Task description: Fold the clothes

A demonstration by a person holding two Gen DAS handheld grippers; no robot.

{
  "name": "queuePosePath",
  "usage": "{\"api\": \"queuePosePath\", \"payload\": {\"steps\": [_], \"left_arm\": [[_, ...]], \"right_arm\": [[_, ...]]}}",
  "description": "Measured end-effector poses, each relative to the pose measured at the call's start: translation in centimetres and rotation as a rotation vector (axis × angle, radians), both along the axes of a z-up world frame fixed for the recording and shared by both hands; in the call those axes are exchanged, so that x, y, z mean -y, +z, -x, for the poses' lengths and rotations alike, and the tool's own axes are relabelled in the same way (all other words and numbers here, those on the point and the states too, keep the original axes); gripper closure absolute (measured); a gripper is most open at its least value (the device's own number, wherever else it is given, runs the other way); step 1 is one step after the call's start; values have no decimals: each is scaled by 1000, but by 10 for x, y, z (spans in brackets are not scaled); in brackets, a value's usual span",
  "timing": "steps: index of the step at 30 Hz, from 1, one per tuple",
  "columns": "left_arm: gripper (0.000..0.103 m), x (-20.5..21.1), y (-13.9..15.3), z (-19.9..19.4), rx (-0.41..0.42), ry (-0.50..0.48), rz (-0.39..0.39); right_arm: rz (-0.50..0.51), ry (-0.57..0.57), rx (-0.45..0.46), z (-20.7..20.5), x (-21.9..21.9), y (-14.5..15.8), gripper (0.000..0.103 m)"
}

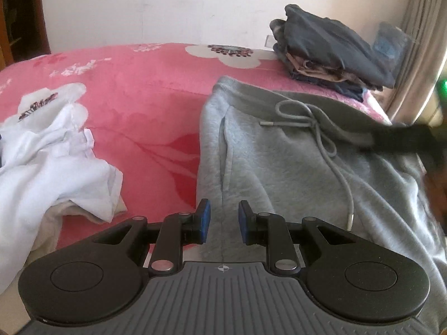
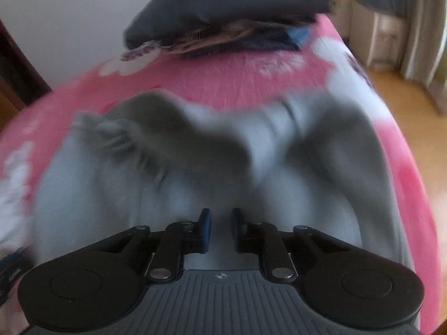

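Grey sweatpants (image 1: pixel 293 167) lie spread near the bed (image 1: pixel 145 89) right edge for folding; folded stack (image 1: pixel 329 53) sits at the far corner; left gripper (image 1: pixel 223 223) and right gripper (image 2: pixel 220 229) hover narrowly parted, holding nothing.

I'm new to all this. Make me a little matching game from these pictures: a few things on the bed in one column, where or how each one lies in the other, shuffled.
Things:
1. grey fleece sweatpants
2. crumpled white shirt
3. stack of dark folded clothes
4. left tongs

Places or states:
A. bunched up at the left of the pink flowered blanket
B. open, over a trouser edge
C. piled at the far right corner
D. spread flat, drawstring tied

Pairs: 1-D, 2-A, 3-C, 4-B
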State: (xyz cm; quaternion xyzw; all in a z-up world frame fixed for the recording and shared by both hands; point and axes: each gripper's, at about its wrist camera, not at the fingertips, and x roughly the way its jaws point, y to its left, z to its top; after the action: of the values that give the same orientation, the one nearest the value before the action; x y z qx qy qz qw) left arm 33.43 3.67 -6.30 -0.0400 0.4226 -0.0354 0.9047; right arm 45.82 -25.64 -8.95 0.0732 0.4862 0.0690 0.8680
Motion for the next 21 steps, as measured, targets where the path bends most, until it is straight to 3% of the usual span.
{"api": "queuePosePath", "payload": {"steps": [2, 6, 10, 16, 21], "left_arm": [[82, -1, 0, -3, 3, -5, -2], [74, -7, -3, -12, -10, 7, 10], [69, -13, -9, -23, -43, 7, 44], [68, -21, -17, -29, -94, 18, 105], [65, -28, -24, -34, -136, 26, 156]], "right_arm": [[5, -24, 74, -34, -1, 8, 87], [-192, -205, 66, -69, 30, 15, 85], [-266, -264, 57, -60, 54, 15, 84], [-3, 128, 89, -65, -7, 14, 84], [-20, 280, 65, -66, -52, 15, 84]]}}
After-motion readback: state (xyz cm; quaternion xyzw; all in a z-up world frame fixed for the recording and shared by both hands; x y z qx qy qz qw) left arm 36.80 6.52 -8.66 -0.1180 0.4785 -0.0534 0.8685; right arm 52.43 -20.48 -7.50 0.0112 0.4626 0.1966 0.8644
